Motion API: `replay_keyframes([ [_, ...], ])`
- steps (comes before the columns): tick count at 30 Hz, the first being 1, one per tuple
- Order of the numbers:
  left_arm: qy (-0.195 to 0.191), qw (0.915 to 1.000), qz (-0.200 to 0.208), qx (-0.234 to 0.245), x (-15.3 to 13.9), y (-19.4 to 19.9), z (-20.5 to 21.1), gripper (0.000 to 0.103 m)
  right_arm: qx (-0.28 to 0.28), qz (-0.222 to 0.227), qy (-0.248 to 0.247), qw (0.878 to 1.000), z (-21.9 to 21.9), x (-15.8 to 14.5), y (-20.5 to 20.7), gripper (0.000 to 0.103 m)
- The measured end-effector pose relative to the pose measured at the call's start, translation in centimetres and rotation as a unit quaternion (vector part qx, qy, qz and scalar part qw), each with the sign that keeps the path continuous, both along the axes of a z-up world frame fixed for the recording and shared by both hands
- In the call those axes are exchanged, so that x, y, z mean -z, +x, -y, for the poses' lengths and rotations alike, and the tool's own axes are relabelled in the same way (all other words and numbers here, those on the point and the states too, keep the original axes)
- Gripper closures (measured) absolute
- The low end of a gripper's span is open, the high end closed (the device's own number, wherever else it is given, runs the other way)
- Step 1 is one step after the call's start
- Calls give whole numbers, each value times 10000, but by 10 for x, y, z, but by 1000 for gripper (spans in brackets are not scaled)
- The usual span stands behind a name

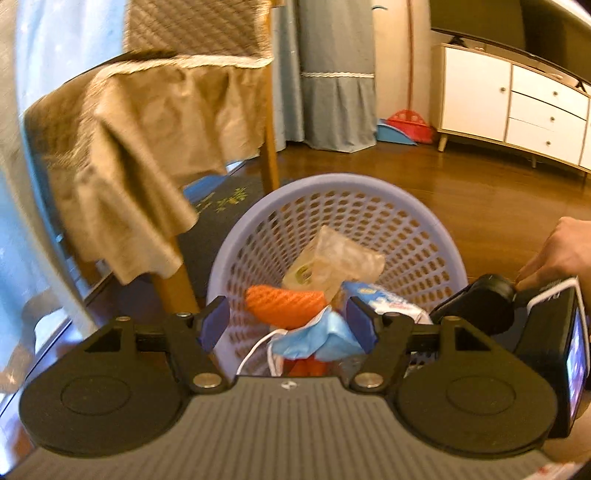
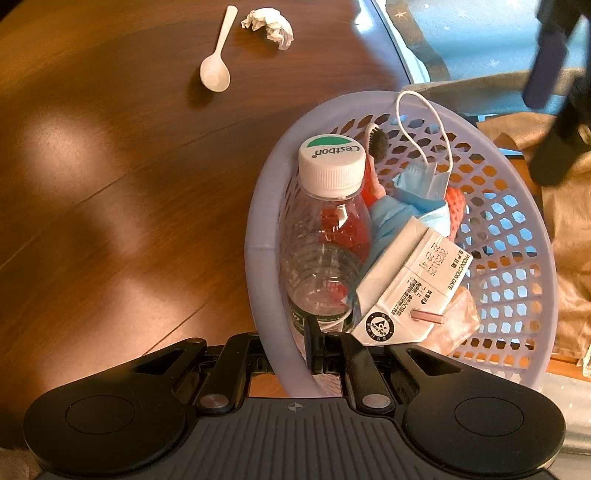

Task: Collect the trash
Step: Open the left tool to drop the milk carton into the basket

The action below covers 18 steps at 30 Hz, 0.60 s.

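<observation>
A lavender mesh basket (image 2: pixel 258 236) hangs tilted beside the brown table (image 2: pixel 92 184), with my right gripper (image 2: pixel 320 347) shut on its near rim. Inside it lie a clear bottle (image 2: pixel 325 236) with a white cap, a white carton (image 2: pixel 406 291), a blue face mask (image 2: pixel 413 199), orange netting (image 1: pixel 284 302) and a clear wrapper (image 1: pixel 332 262). My left gripper (image 1: pixel 287 319) hovers open just above the basket (image 1: pixel 332 184), nothing between its blue pads. On the table lie a white plastic spoon (image 2: pixel 216 66) and a crumpled tissue (image 2: pixel 269 26).
A chair draped in tan cloth (image 1: pixel 147 129) stands close at the left of the basket, over a dark rug (image 1: pixel 221 199). Farther off on the wooden floor are a red and blue dustpan (image 1: pixel 406 127), grey curtains (image 1: pixel 332 92) and a white cabinet (image 1: pixel 517 107).
</observation>
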<state>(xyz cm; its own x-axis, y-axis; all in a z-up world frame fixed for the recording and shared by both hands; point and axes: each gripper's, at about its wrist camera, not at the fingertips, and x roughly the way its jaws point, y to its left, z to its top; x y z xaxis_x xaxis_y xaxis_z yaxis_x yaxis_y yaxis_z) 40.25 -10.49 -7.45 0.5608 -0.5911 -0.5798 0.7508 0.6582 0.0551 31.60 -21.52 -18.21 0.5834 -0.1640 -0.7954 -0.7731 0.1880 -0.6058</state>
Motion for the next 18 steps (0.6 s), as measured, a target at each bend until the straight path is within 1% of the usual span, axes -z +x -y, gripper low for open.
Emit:
replay_keyframes([
  [4,19,9998,-56,-214,3,3,-17,37,-14,-4,2,10000,0,0,0,97],
  [7,105,9992,-52,-382,5,3,-32,37,-4,-6,7,10000,0,-1,0,97],
  [12,194,9970,-199,-721,12,4,-60,37,5,-6,12,10000,0,-1,0,97],
  [18,516,9918,-434,-1083,34,-5,-99,37,29,-7,37,10000,0,-1,1,97],
])
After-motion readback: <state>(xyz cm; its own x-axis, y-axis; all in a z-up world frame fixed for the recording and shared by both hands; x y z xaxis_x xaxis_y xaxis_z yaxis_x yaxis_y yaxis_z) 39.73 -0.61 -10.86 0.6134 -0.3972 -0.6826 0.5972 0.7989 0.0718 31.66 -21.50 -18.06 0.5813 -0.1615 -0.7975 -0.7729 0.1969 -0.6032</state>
